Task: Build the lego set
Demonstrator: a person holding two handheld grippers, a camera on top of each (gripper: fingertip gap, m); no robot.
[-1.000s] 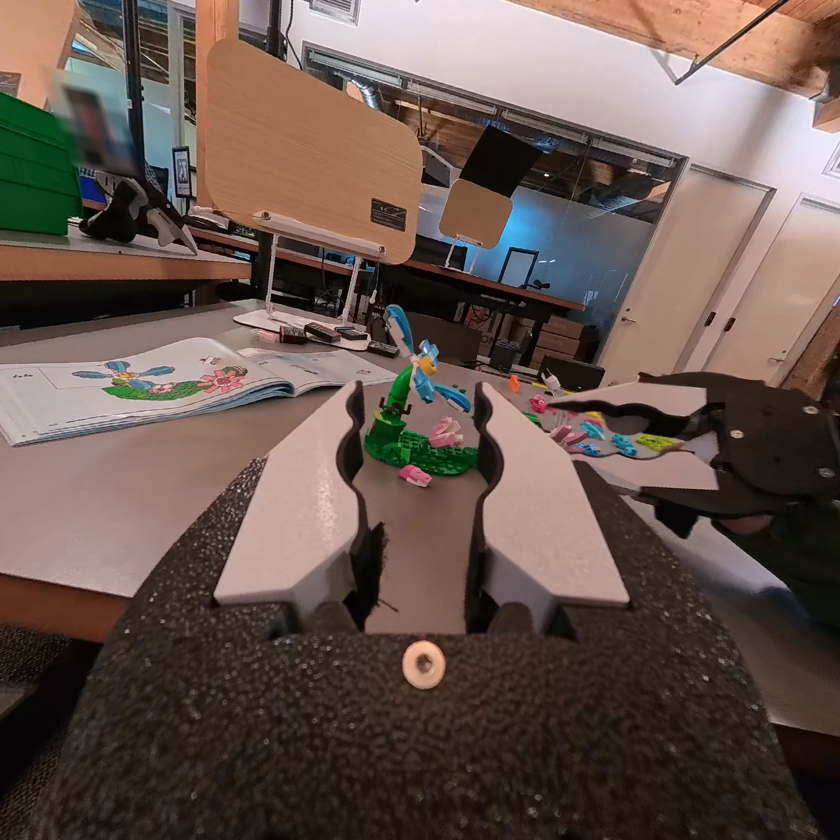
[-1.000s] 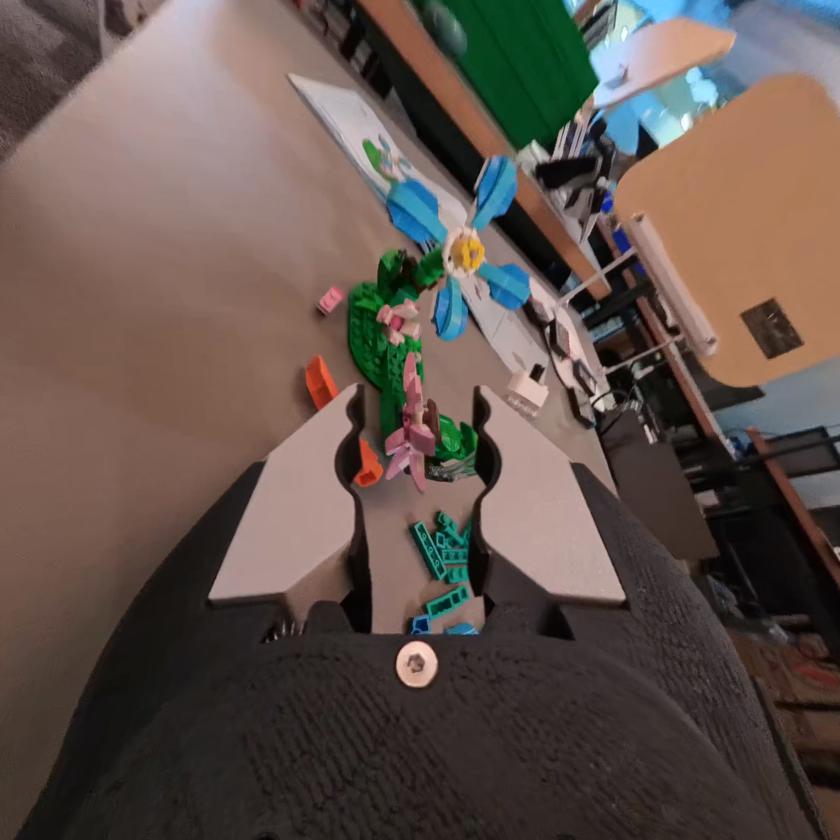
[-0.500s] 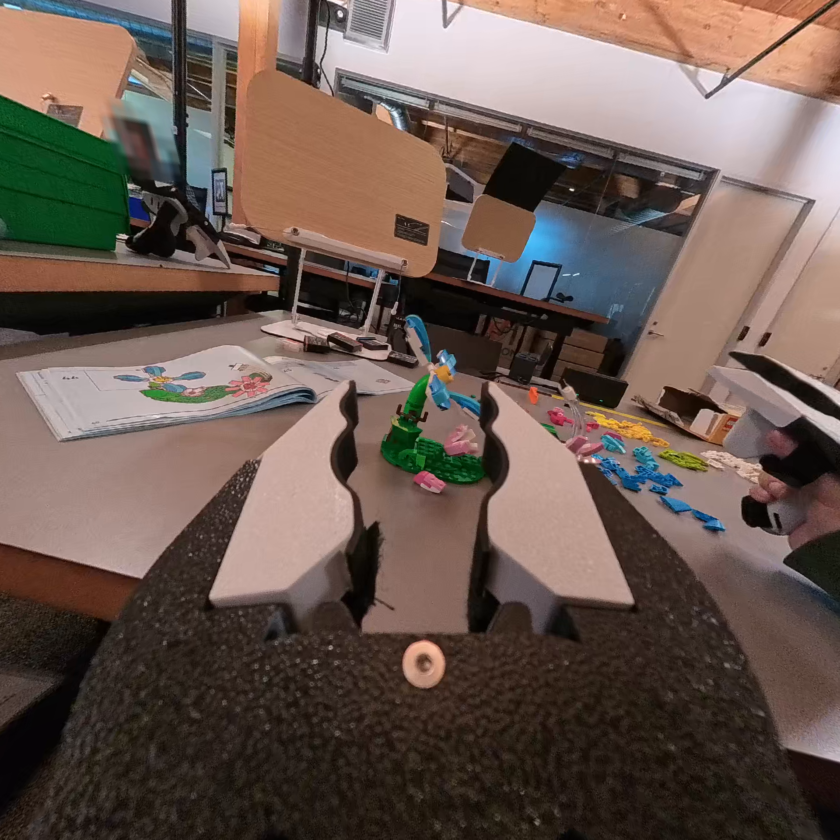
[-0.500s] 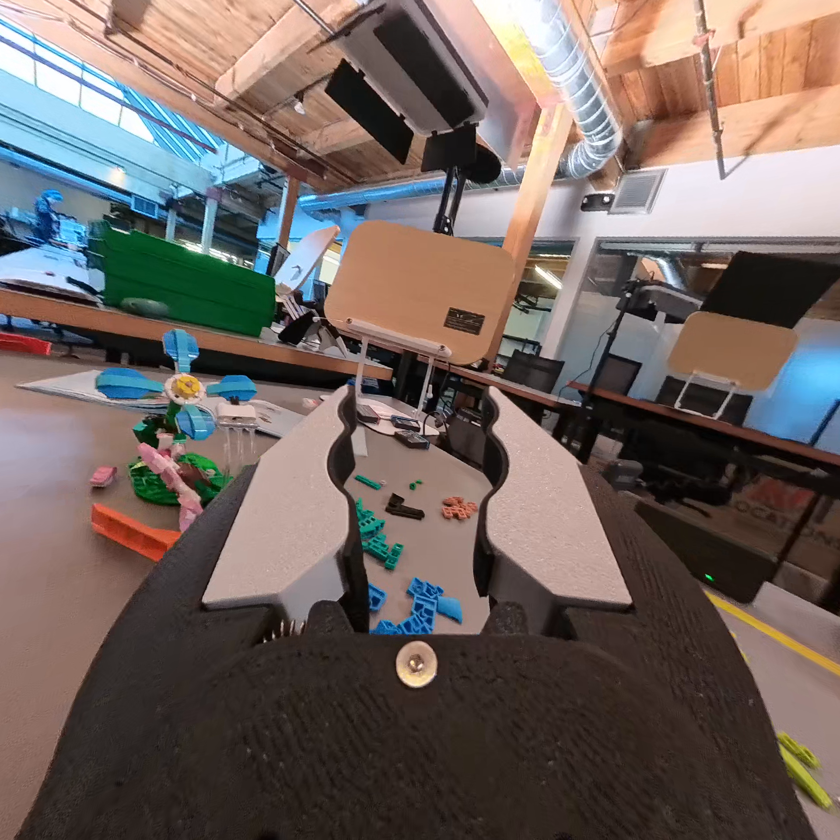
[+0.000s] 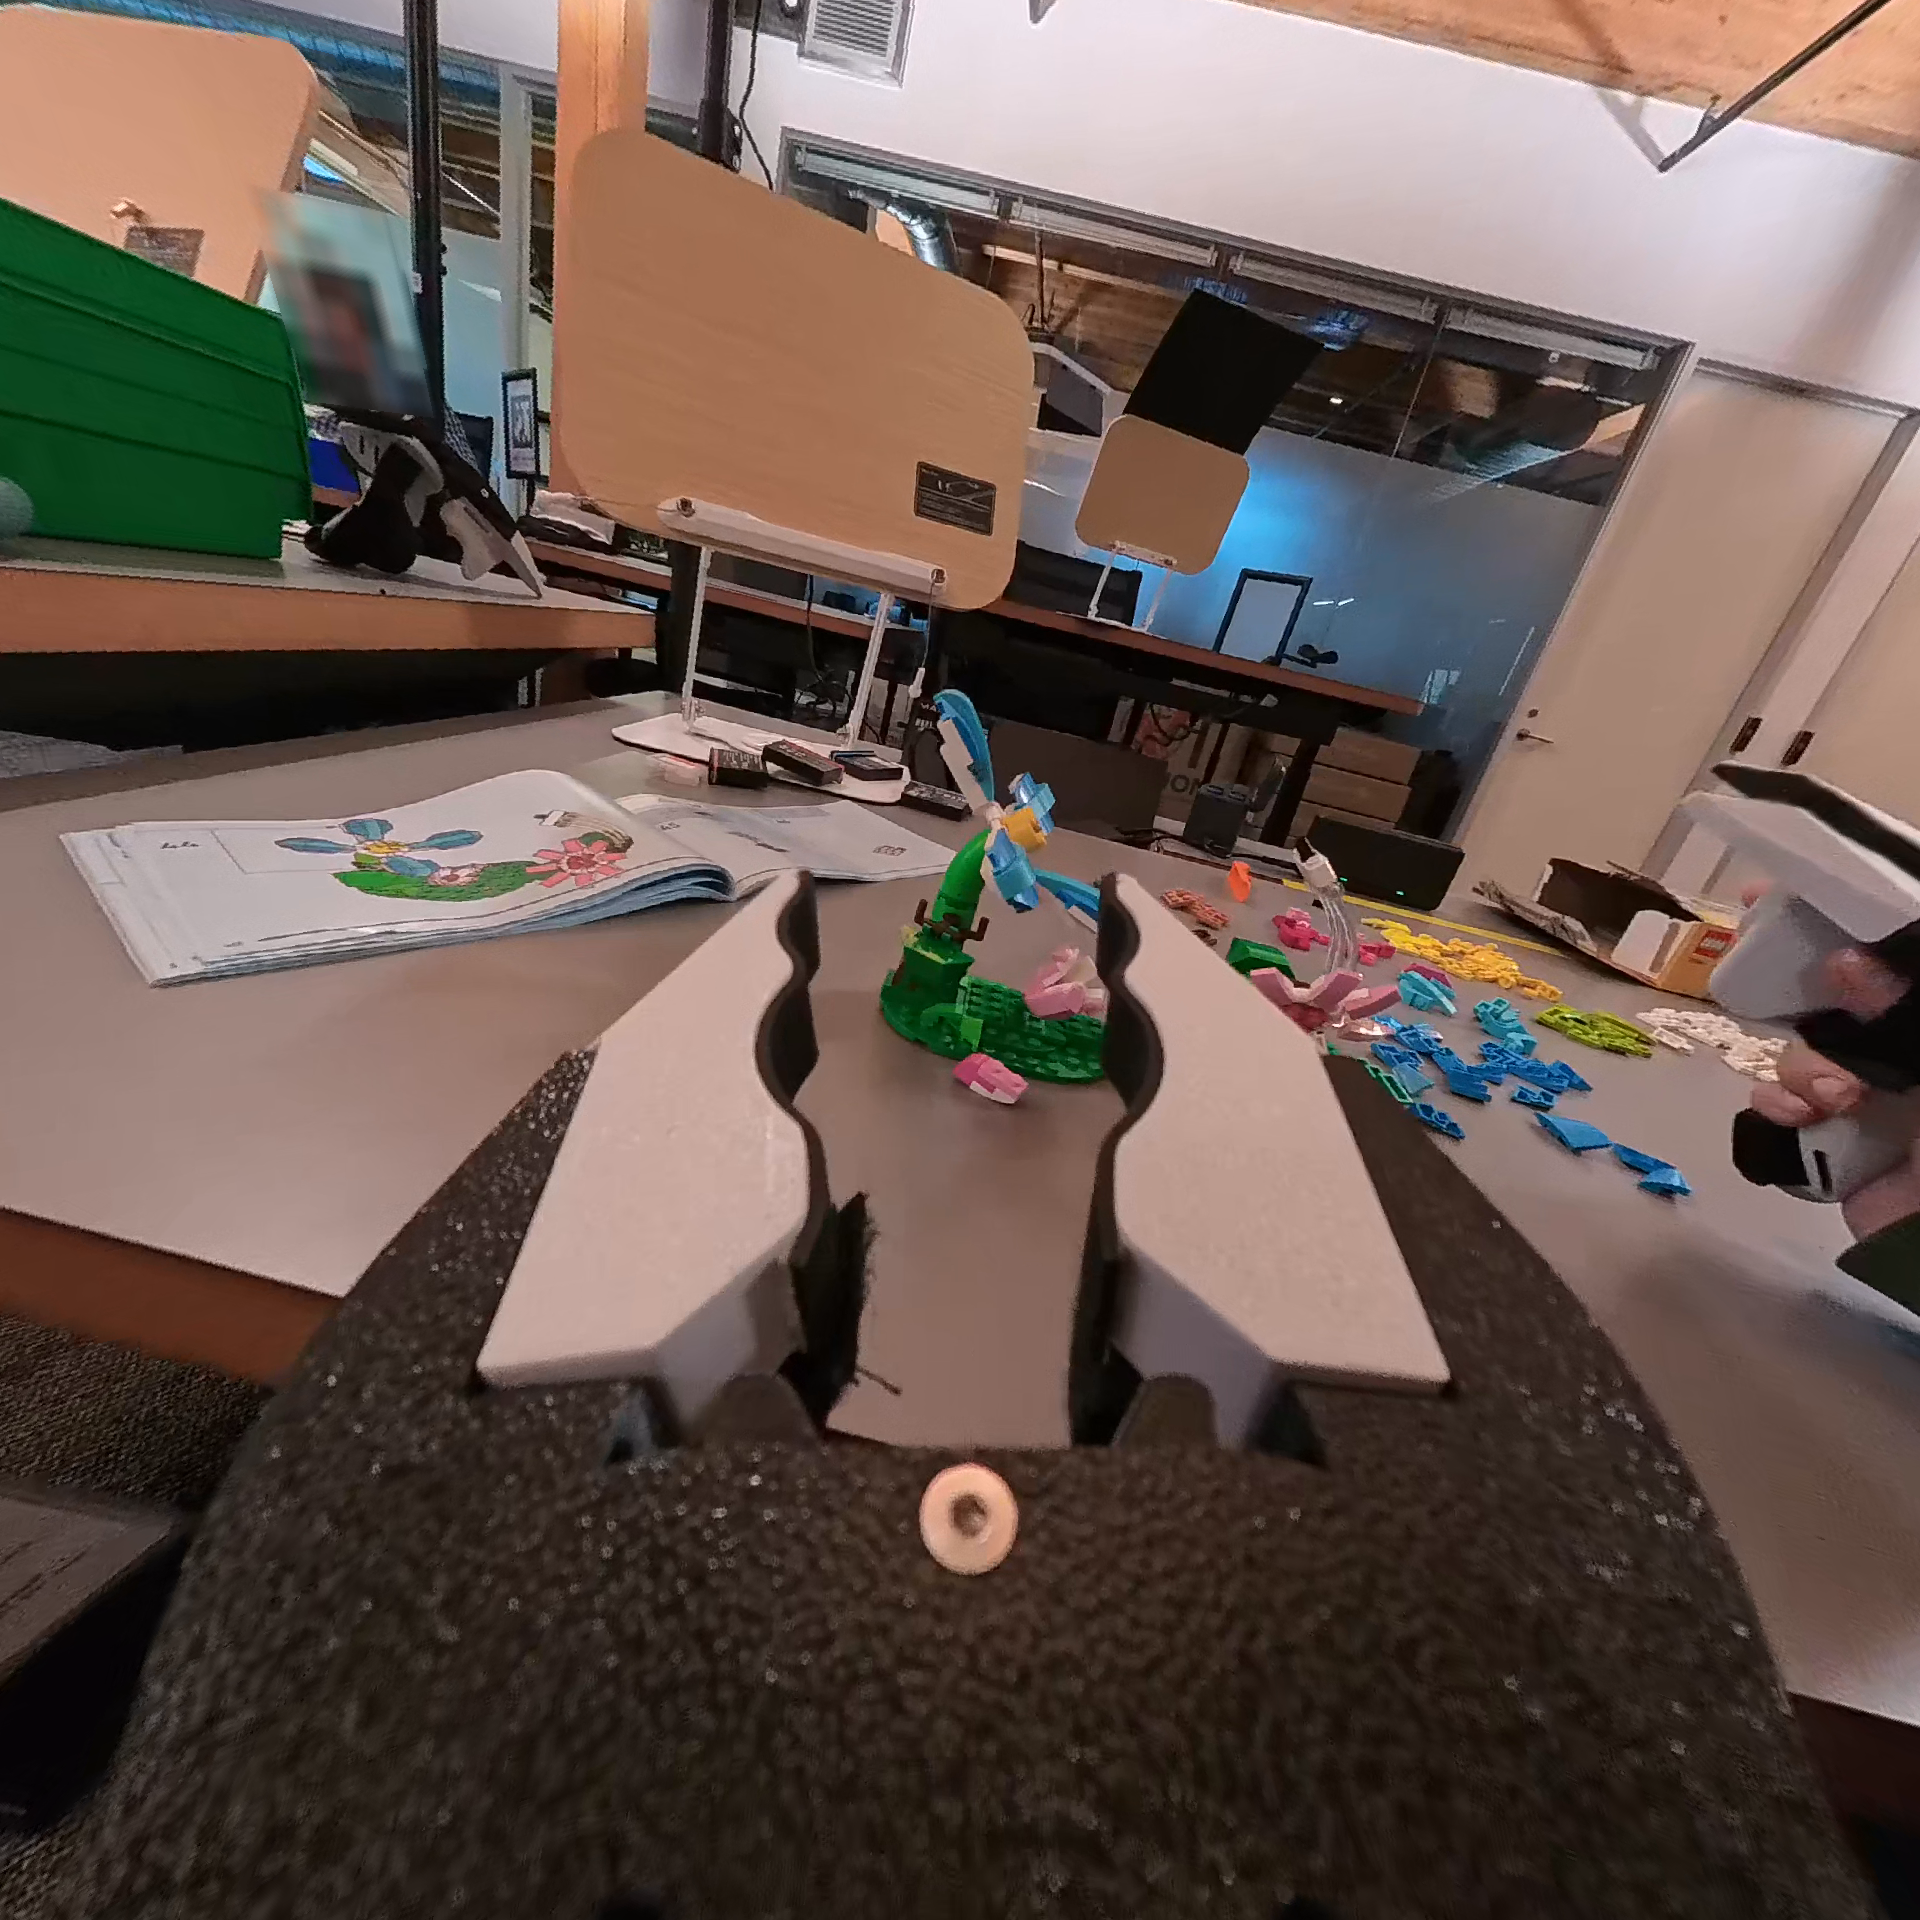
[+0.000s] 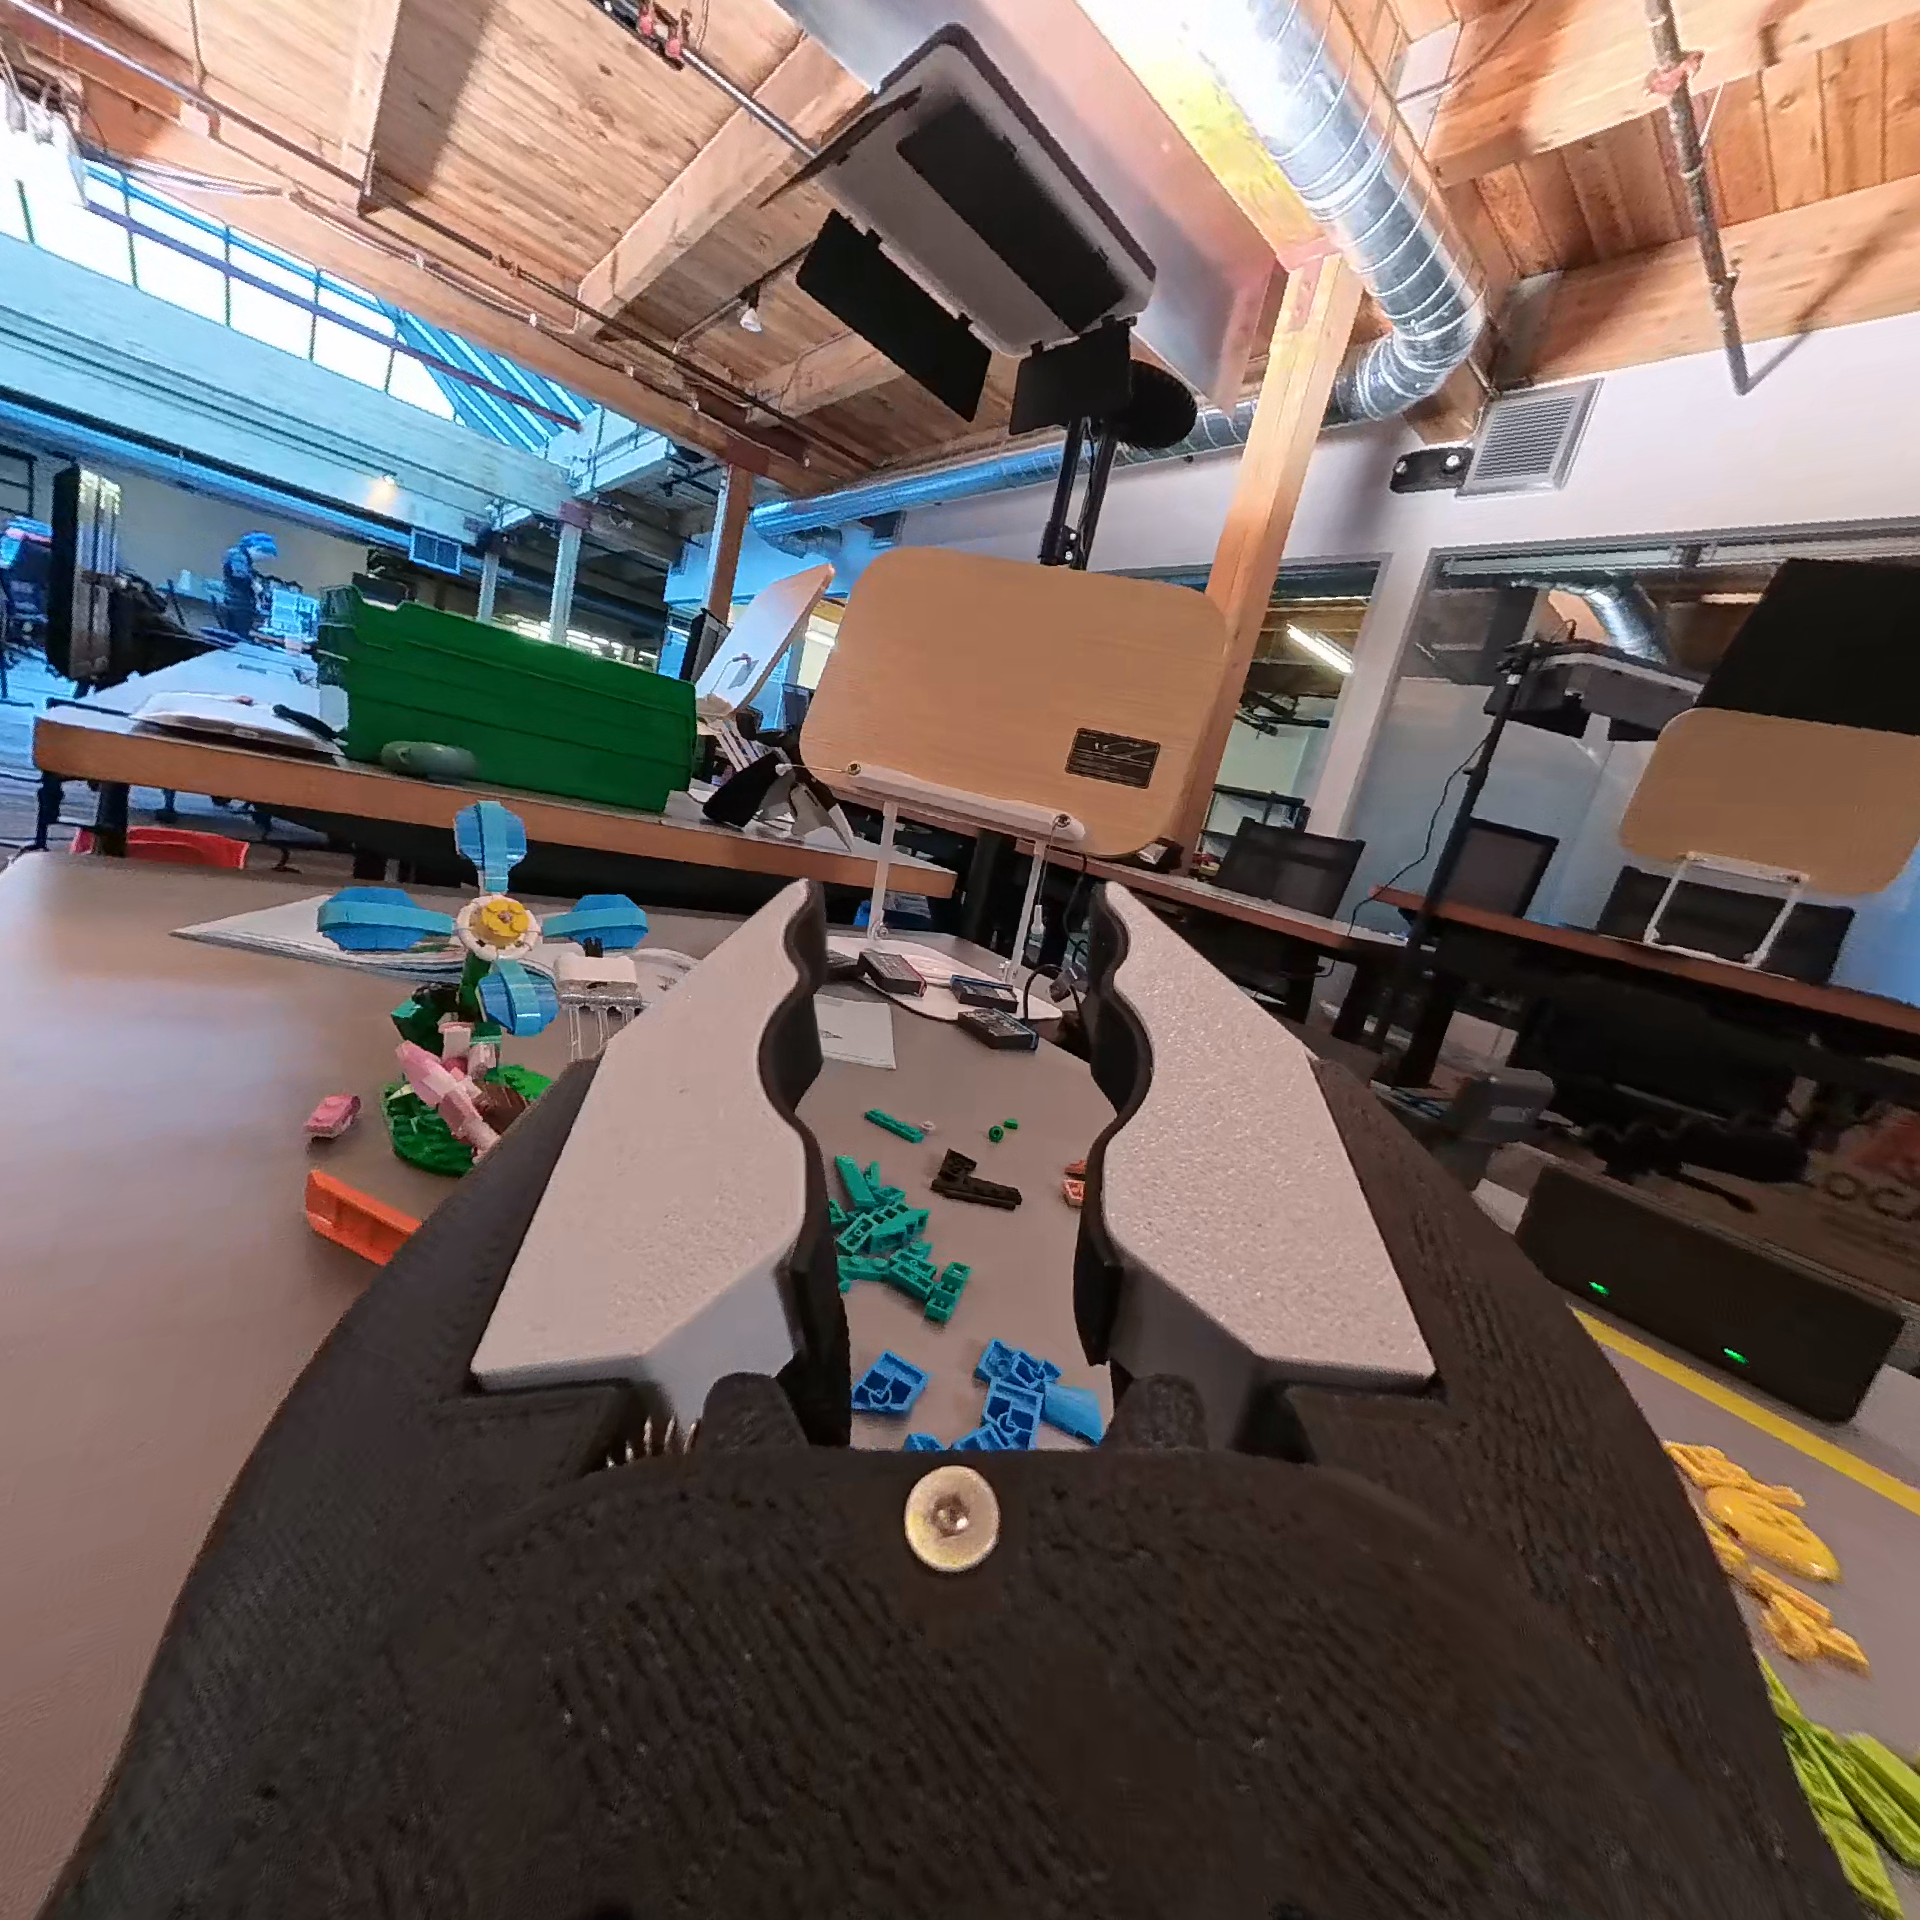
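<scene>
The partly built lego model point(image 5: 977, 1003), a green base with a blue flower on a stem, stands on the grey table point(image 5: 312, 1091) straight ahead of my left gripper point(image 5: 956, 904), which is open and empty. A small pink piece point(image 5: 992, 1075) lies in front of the model, and a pink flower point(image 5: 1314, 997) lies to its right. My right gripper point(image 6: 954, 914) is open and empty, level above teal bricks point(image 6: 894, 1236) and blue bricks point(image 6: 997, 1392). The model point(image 6: 468, 1039) is to its left. In the left wrist view the right gripper point(image 5: 1808, 935) is held in a hand at the far right.
An open instruction booklet point(image 5: 416, 873) lies at the left. Sorted piles of blue point(image 5: 1496, 1070), yellow point(image 5: 1455, 951), lime point(image 5: 1590, 1029) and white point(image 5: 1704, 1029) bricks cover the table's right side. An orange piece point(image 6: 353, 1216) and a black piece point(image 6: 971, 1184) lie loose. A cardboard box point(image 5: 1621, 914) sits far right. To reach the small pink piece point(image 5: 992, 1075) in a straight line is about 12 cm for my left fingers, about 25 cm for my right.
My right gripper has pulled away from the model to the right and swung level. The pink flower now lies on the table beside the model. My left gripper has barely shifted.
</scene>
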